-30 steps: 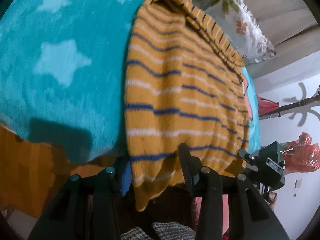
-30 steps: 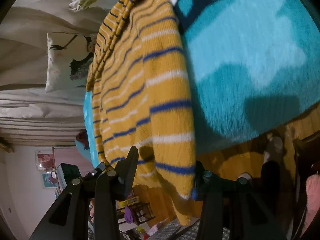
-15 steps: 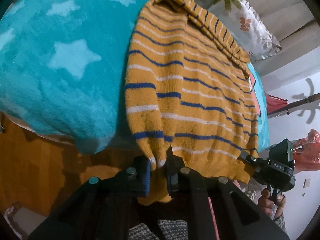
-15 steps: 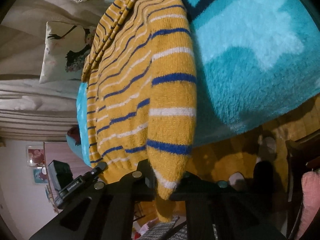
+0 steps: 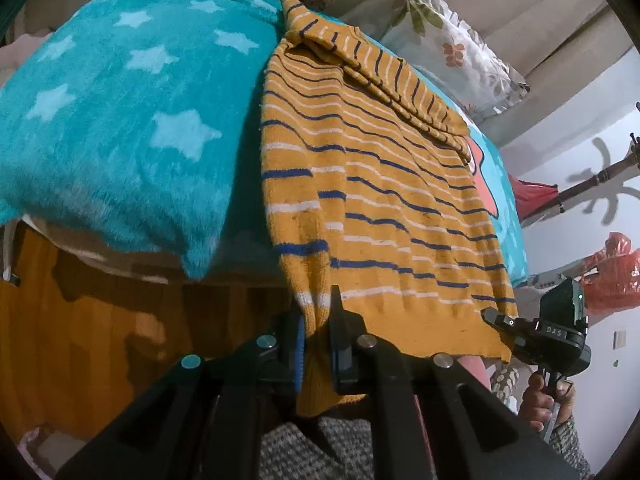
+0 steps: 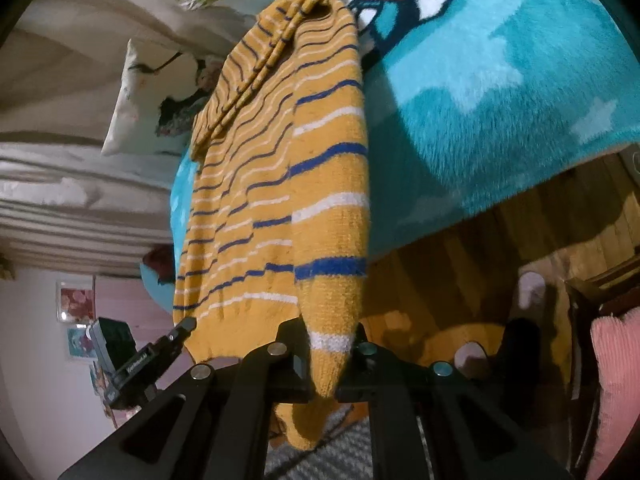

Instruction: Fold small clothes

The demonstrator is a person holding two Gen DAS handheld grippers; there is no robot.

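Mustard-yellow knit with navy and white stripes: the small sweater [image 5: 380,184] lay spread on a turquoise, star-patterned blanket [image 5: 120,112] covering the bed, its hem hanging over the blanket's near edge. At the left of the left wrist view, the blanket's near corner drooped above a wooden bed frame [image 5: 72,320]. At centre, the left gripper [image 5: 316,336] was pinching the left sleeve end at the hem, yellow fabric bunched between its fingers and trailing below them; its jaws had just finished closing on the cloth. Farther right along the hem, the right gripper [image 5: 496,318] met the sweater's other near corner, with the person's hand [image 5: 544,400] on its handle. A floral pillow [image 5: 460,52] lay beyond the sweater's far edge. In the right wrist view, the left gripper [image 6: 184,326] appeared at the left by the hem, while the right gripper [image 6: 332,354] at centre was clamped on the right sleeve end, its jaws likewise just closed on the knit. A folded sleeve lay across the sweater's far end.
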